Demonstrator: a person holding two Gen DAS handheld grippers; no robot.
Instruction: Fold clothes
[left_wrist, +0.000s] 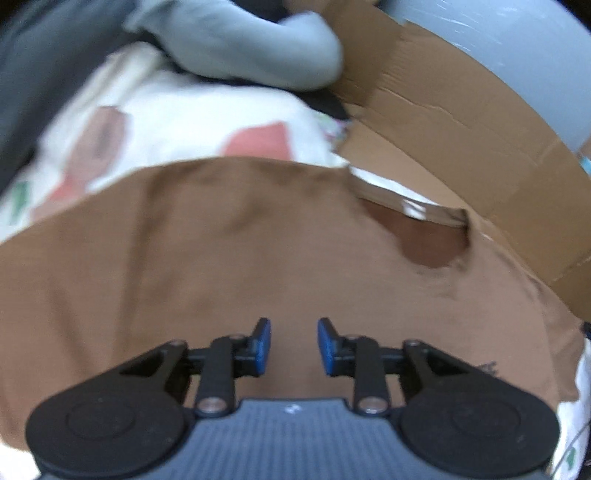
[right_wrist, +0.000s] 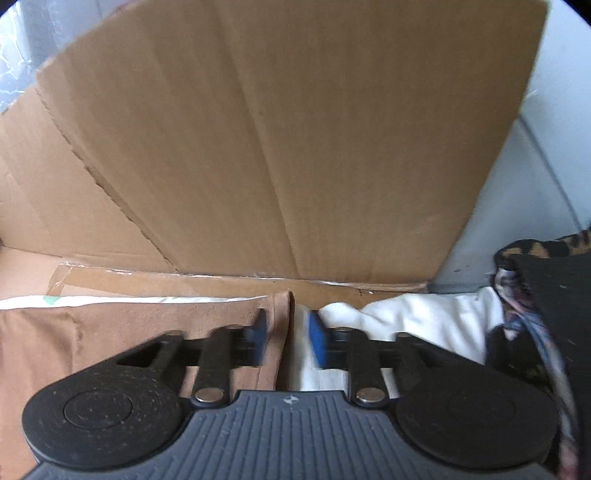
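Note:
A brown garment (left_wrist: 240, 251) lies spread flat across a white sheet with red and green patches (left_wrist: 177, 122). My left gripper (left_wrist: 294, 345) hovers just over the garment's near part, open, with nothing between its blue pads (left_wrist: 263, 341). In the right wrist view the same brown garment (right_wrist: 129, 325) ends in a raised hemmed edge. That edge stands in the gap of my right gripper (right_wrist: 288, 339), whose fingers are apart. The left blue pad (right_wrist: 260, 332) is partly hidden behind the fabric.
A tall cardboard sheet (right_wrist: 295, 147) stands close behind the garment, also along the right in the left wrist view (left_wrist: 461, 122). A pale grey-blue garment (left_wrist: 258, 44) lies beyond the white sheet. White cloth (right_wrist: 406, 317) and dark patterned fabric (right_wrist: 546, 295) lie at right.

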